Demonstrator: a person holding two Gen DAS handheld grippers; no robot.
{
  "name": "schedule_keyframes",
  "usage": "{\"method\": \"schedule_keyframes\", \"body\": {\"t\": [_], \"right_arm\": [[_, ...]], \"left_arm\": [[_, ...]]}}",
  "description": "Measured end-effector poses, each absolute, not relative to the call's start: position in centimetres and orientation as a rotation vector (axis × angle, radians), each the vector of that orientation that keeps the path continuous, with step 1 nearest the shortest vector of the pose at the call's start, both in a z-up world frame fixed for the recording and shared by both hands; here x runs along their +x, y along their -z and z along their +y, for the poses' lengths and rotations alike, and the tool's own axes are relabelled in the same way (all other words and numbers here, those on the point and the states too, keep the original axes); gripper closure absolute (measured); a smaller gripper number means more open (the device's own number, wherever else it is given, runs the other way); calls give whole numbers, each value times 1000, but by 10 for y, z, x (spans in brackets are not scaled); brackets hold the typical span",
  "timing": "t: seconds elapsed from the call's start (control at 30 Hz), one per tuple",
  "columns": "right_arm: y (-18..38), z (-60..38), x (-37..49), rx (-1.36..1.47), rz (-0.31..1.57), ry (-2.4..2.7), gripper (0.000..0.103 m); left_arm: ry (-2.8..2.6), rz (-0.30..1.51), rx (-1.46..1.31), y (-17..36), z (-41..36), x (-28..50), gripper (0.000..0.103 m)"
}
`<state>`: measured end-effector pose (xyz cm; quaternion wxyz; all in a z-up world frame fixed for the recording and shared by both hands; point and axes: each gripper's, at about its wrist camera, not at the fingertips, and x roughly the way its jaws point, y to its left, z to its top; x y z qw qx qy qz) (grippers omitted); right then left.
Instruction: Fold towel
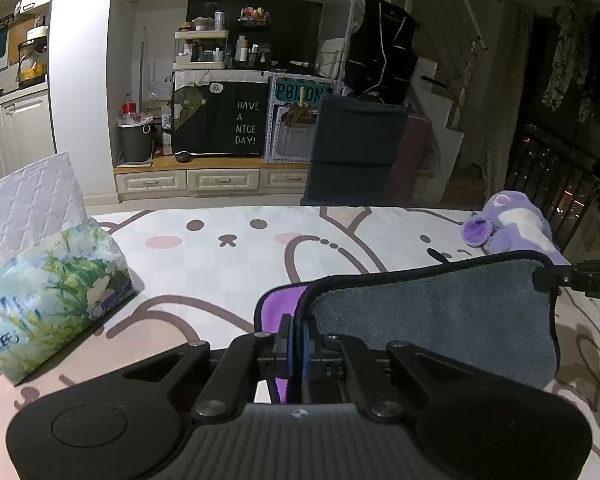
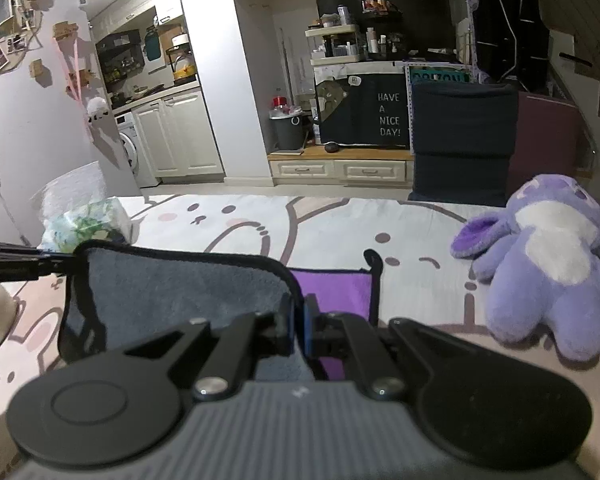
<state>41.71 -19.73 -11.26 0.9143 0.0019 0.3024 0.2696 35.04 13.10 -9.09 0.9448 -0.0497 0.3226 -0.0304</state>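
Observation:
The towel (image 1: pixel 432 312) is grey on one side and purple on the other, with a black hem. It is lifted off the bed and stretched between both grippers. My left gripper (image 1: pixel 296 344) is shut on the towel's left corner. My right gripper (image 2: pixel 298 328) is shut on the towel's (image 2: pixel 180 288) right corner. The right gripper also shows in the left wrist view (image 1: pixel 572 280), and the left gripper's tip shows in the right wrist view (image 2: pixel 24 266). The purple side (image 2: pixel 332 292) hangs below and behind the grey side.
The bed sheet (image 1: pixel 240 248) has a pink and white cartoon cat print. A tissue pack (image 1: pixel 52 292) lies at the left, a purple plush toy (image 2: pixel 548 260) at the right. A dark chair (image 1: pixel 356 152) stands beyond the bed's far edge.

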Motion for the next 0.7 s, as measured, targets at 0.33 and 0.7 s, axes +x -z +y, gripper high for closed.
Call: {"method": "schedule_keyframes", "body": {"t": [0.33, 0.7], "right_arm": [[122, -180, 449, -18, 631, -539, 97], [130, -173, 475, -44, 640, -499, 97]], "left_arm": [[39, 662, -94, 104, 134, 384, 99], [23, 662, -99, 119, 131, 419, 98]]}}
